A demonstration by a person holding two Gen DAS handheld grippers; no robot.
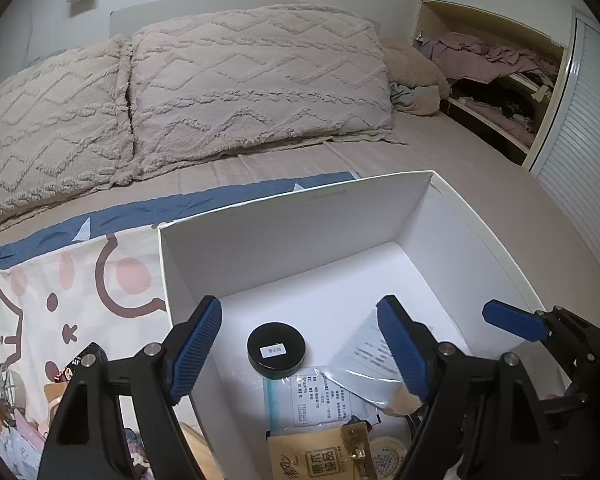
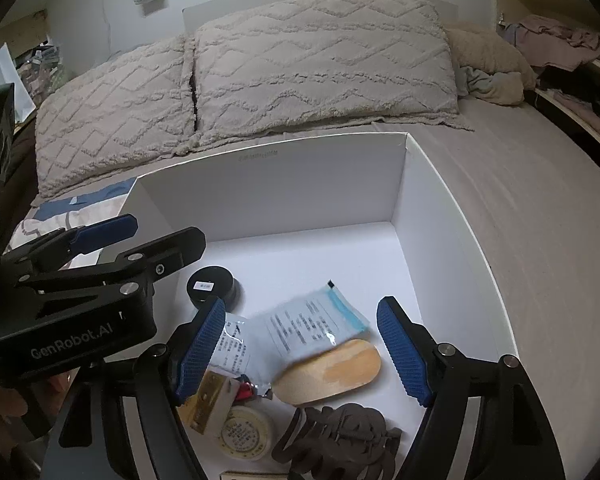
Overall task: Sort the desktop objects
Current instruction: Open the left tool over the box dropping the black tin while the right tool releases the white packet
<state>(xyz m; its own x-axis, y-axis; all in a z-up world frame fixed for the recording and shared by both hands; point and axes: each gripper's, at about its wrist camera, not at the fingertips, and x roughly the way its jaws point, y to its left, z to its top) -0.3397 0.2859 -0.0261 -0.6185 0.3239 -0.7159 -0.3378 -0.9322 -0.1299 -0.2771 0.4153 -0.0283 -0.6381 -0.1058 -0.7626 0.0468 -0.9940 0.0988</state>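
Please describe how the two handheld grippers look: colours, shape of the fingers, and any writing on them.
Both are matte black frames with silver pivot bolts. The left gripper and the right gripper each carry two blue, finely ribbed, rounded pads on angular black fingers with triangular cutouts. In the right wrist view, the left gripper's side reads "GenRobot.AI" in white letters. No cables or sleeves are visible.

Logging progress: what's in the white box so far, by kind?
Black round tin: 1
Printed plastic packets: 2
Wooden oval piece: 1
Brown hair claw: 1
Brass hinge: 1
Round cream labelled disc: 1
Kraft paper pouch: 1
Total: 8
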